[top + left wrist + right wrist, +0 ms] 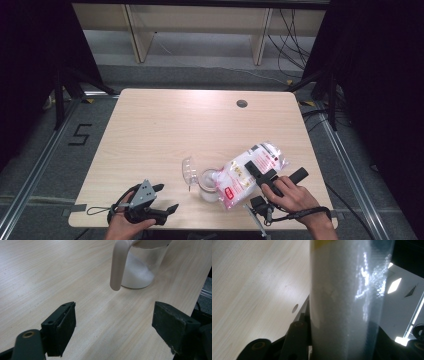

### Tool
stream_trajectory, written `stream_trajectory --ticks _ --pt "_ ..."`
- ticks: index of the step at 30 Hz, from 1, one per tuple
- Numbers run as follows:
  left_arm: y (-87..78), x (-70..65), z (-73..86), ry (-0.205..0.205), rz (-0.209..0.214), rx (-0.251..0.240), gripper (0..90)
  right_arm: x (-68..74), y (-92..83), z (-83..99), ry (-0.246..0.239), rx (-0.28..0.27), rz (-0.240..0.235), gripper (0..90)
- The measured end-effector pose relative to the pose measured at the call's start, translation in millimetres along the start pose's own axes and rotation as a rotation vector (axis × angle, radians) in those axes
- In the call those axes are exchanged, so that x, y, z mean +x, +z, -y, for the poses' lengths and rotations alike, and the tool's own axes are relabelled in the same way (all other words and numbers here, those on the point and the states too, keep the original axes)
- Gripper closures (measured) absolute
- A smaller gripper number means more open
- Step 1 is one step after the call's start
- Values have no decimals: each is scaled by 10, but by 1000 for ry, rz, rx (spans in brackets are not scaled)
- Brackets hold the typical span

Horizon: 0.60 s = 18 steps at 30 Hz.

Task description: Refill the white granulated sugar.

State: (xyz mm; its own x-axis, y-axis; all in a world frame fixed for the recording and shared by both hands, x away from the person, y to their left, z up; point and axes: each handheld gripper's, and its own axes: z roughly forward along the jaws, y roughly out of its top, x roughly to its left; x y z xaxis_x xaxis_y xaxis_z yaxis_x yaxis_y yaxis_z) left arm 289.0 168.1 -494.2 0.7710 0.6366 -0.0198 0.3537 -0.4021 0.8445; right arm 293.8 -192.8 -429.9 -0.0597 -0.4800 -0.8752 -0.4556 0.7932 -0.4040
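Room: dark curtains (30,60) hang at both sides; at the back stand pale wooden furniture legs (137,35) on a grey floor (200,70), with loose cables (292,35) trailing at the right. A black mark shaped like a 5 (80,134) is taped on the floor to the left, beside metal rails (35,170).
Surface: a light wood surface (165,125) with rounded corners and a round grommet hole (242,103) near its far edge; most of the top is bare.
Bag: a clear plastic bag (247,170) of white grains with red and black print, tilted, its lower end over the mouth of the cup. In the right gripper view it stands as a pale column (344,300) between the jaws.
Cup: a clear measuring cup (209,185) near the front edge, white grains heaped inside; in the left gripper view its handle (118,265) hangs toward the camera.
Lid: a clear lid (189,172) stands just left of the cup, apparently hinged to it.
Right claw: the right claw (265,177) is clamped on the bag, pads pressing its sides.
Left claw: the left claw (162,197) rests at the front left, jaws spread wide with nothing between them, well apart from the cup.
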Motion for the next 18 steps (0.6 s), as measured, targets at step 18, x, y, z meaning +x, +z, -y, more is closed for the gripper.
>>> stream_trajectory --ticks 18 --pt "-3 3 -1 1 -2 1 189 -3 -3 4 7 2 -9 712"
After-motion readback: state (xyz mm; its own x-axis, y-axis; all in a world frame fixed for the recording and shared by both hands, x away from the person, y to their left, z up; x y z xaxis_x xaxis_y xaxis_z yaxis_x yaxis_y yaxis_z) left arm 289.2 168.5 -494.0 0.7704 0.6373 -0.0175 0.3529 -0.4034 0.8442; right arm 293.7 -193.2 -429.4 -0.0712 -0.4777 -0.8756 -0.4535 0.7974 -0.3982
